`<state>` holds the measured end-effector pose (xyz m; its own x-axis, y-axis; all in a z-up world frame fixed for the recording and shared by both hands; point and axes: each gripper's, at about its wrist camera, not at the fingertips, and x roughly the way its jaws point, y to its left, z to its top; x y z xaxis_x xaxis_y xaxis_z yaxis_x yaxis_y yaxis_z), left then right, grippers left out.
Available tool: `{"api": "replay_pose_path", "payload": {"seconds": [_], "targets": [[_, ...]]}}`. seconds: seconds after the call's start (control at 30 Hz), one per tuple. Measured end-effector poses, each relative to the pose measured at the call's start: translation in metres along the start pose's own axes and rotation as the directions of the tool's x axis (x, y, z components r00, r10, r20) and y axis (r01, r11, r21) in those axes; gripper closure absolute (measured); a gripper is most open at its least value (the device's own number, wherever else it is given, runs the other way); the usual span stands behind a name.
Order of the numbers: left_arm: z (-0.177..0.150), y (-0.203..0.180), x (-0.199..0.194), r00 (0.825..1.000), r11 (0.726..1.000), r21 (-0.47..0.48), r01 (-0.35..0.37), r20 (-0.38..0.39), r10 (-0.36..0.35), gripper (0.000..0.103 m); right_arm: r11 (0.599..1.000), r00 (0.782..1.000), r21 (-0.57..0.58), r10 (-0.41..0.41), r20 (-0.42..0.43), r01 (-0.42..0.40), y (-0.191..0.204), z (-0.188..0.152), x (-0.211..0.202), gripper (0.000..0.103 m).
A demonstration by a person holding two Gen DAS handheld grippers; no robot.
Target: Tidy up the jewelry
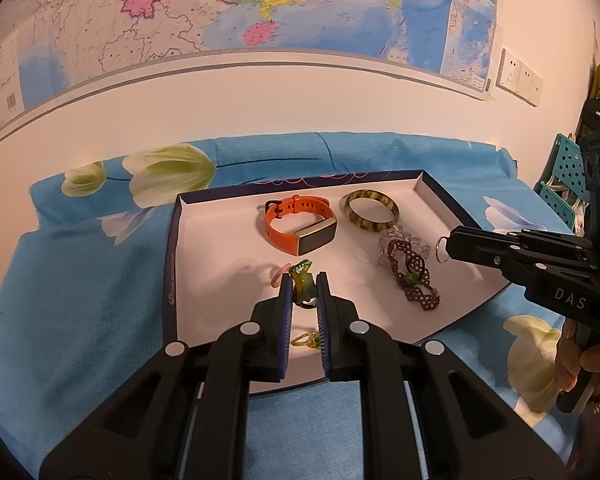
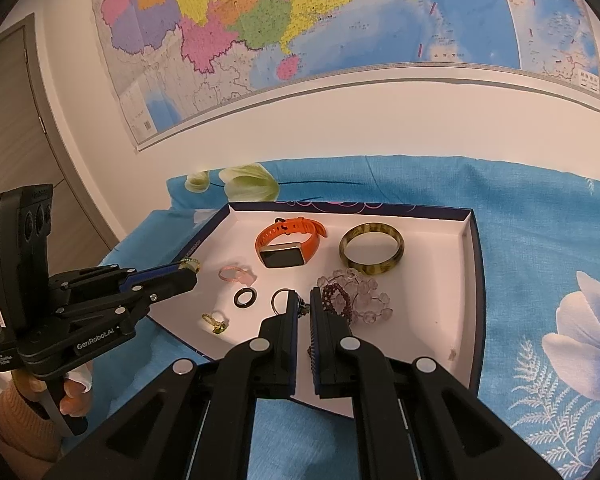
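Note:
A white-lined tray [image 1: 204, 248] with a dark blue rim lies on a blue flowered cloth. My left gripper [image 1: 305, 290] hangs over the tray's near left part, shut on a green and amber ring [image 1: 302, 280] topped with green beads; from the right wrist view this gripper [image 2: 190, 272] reaches in from the left. My right gripper [image 2: 303, 304] is shut, and a thin silver ring [image 2: 278, 300] sticks out at its tip, above the dark red beaded bracelet [image 2: 336, 300]. From the left wrist view the right gripper [image 1: 451, 245] holds that silver ring [image 1: 440, 249] over the tray's right side.
In the tray lie an orange smart band [image 2: 288, 246], an amber bangle [image 2: 372, 254], a clear crystal bracelet [image 2: 368, 298], a pink ring [image 2: 236, 274], a black ring [image 2: 245, 297] and a gold-green ring [image 2: 216, 322]. A wall with a map stands behind. A turquoise rack [image 1: 568, 176] is at the right.

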<state>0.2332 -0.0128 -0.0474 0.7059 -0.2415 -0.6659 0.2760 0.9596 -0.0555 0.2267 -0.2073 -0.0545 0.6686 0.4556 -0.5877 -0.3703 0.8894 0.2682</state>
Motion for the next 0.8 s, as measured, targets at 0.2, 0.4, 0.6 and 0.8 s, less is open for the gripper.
{"api": "replay_pose_path", "payload": {"seconds": [0.2,0.4,0.6,0.8], "targets": [[-0.001,0.001,0.002,1.000,1.000,-0.005,-0.002,-0.003,0.002,0.091,1.000,1.000,-0.001,-0.005,-0.006,0.005,0.000,0.001,0.003,0.098],[-0.001,0.003,0.004,1.000,1.000,-0.009,-0.006,-0.010,0.005,0.091,1.000,1.000,0.004,-0.010,-0.015,0.010,-0.002,0.002,0.006,0.098],[-0.001,0.004,0.008,1.000,1.000,-0.014,-0.012,-0.019,0.011,0.091,1.000,0.999,0.014,-0.017,-0.030,0.018,-0.005,0.000,0.012,0.098],[-0.002,0.007,0.013,0.999,1.000,-0.020,-0.020,-0.029,0.020,0.091,1.000,0.999,0.016,-0.027,-0.040,0.027,-0.006,0.000,0.015,0.098]]}}
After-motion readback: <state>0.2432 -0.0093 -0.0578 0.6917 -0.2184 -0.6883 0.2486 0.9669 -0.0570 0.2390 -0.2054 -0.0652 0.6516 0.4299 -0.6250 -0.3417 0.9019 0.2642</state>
